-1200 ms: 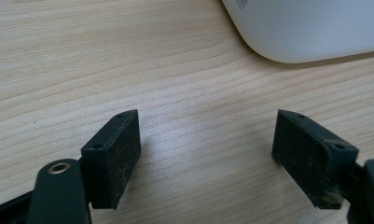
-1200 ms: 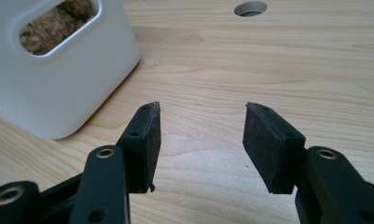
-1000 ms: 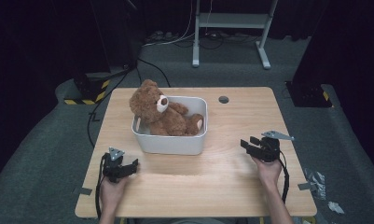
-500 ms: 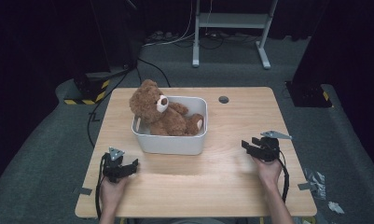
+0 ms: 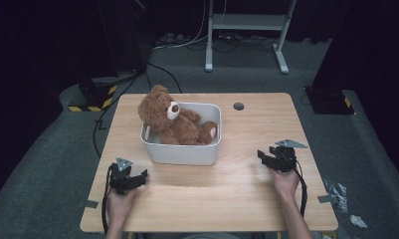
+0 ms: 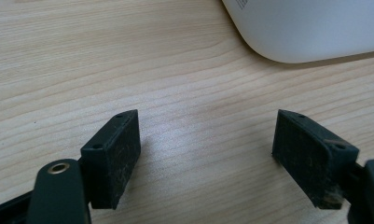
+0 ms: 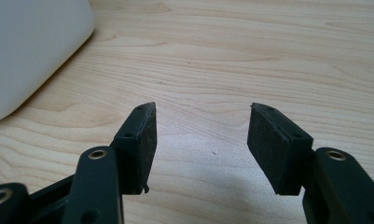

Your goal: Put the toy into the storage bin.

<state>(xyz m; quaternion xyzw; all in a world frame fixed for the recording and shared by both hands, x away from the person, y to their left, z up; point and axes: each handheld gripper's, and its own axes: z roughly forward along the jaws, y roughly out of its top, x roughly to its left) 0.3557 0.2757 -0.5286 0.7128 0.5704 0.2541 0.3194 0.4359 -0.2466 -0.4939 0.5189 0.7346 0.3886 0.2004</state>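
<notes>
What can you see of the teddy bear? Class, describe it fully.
The teddy bear is brown and plush, with a pale muzzle and pale foot soles. It sits reclined in the white bin at mid-table, head and back against the bin's left rim, legs stretched toward the right. It touches the bin alone; neither gripper is near it.

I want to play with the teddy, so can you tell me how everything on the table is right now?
Teddy bear: sitting in the tub, leaning back, head above the rim.
White tub: upright on the table, open on top.
Left tongs: open, nothing between them, apart from the tub.
Right tongs: open, nothing between them, just been opening wider.
Table: bare wood around the tub.
</notes>
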